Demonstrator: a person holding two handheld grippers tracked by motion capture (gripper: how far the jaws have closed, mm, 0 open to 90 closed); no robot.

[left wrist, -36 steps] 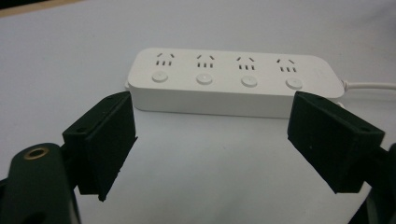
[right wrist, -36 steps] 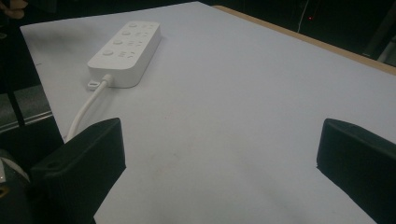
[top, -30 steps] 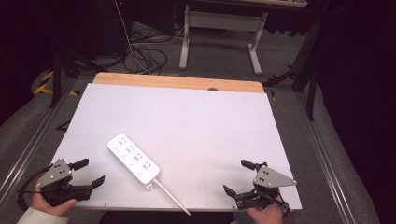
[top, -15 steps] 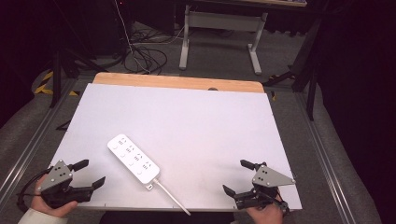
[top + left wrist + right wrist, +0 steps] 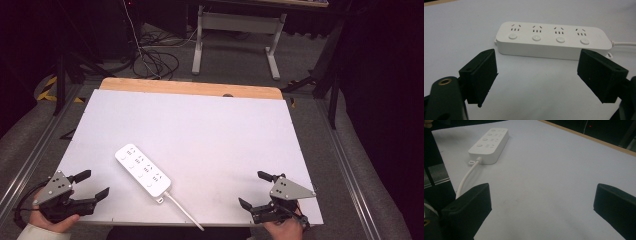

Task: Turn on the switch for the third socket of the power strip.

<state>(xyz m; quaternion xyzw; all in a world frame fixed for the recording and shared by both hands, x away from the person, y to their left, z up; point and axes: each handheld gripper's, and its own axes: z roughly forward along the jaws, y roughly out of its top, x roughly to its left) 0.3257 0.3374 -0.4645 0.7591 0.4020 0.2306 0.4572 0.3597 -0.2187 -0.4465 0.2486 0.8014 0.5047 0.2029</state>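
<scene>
Left claw (image 5: 88,184): your left claw is wide open and holds nothing. It sits low at the near left corner of the table (image 5: 215,120).
Right claw (image 5: 258,190): yours is spread just as wide and empty, at the near right corner.
Power strip (image 5: 143,168): it lies flat, straight ahead of the left claw and near it, its long side facing the jaws. From the right claw it is well apart, ahead and off to that claw's left, with the cord end nearest.
Cord (image 5: 183,211): it leaves the strip's near end and runs off the near table edge, between the two claws.
Step in hand: judging by the open jaws aimed at it, you are about to reach for the strip with the left claw.
Doing it well: the strip's long side looks broader than the jaws' spread, so turn the claw to close across the narrow width. Come in low and level, one jaw on each long flank, near the middle. Keep the pads off the round buttons on top, and close firmly, since the smooth plastic may slip.
Watch for: cord drag at the table edge could swing the strip as you lift.
Count: one power strip, one cord, four sockets, four buttons, two claws, one table.
</scene>
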